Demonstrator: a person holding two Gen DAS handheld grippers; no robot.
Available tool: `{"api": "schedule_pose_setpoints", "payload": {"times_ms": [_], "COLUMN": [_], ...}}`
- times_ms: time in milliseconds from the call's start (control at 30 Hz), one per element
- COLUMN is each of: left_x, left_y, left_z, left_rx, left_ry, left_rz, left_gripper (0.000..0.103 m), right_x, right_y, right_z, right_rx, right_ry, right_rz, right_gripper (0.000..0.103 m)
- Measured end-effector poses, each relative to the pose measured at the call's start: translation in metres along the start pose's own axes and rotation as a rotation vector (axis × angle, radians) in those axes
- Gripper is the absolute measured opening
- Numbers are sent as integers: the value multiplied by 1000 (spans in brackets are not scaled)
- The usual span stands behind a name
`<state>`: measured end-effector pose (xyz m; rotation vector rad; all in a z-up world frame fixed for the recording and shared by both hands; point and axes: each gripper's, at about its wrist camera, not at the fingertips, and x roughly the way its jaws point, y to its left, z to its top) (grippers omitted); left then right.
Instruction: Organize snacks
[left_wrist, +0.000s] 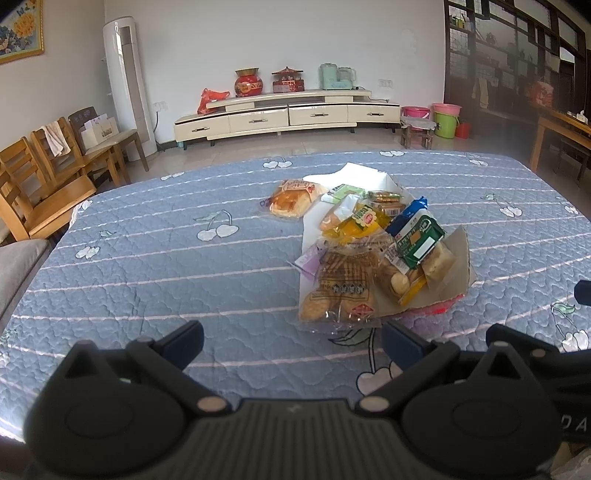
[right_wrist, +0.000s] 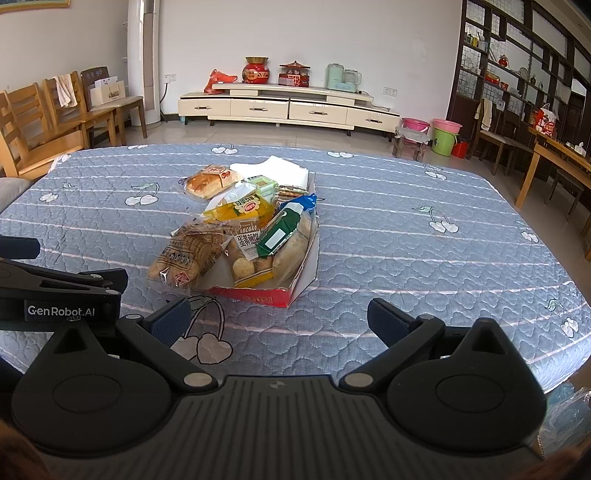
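Note:
A shallow red-and-white cardboard box sits mid-table, heaped with snack packets: a clear bag of brown biscuits hanging over its near left edge, a pancake pack, a green packet, a yellow packet. A bread bun in clear wrap lies on the cloth just behind the box. The same pile shows in the left wrist view, with the bun. My left gripper is open and empty, just short of the biscuit bag. My right gripper is open and empty, near the box's front.
The table wears a blue quilted cloth with cherry prints. My left gripper's body shows at the left of the right wrist view. Wooden chairs stand off the table's left side, a wooden table off its right.

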<state>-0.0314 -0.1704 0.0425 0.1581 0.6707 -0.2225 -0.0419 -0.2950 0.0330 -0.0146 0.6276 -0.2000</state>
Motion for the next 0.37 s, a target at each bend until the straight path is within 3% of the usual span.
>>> {"api": "schedule_pose_setpoints", "payload": {"times_ms": [367], "left_x": [0], "left_y": [-1], "left_z": [1], "left_rx": [6], "left_ry": [-9], "left_rz": [4], "left_gripper": [102], "right_x": [0], "right_y": [-2], "right_z": [1], "right_rx": [-4], "right_ry": [-3], "right_rz": [3], "right_gripper": [103]}}
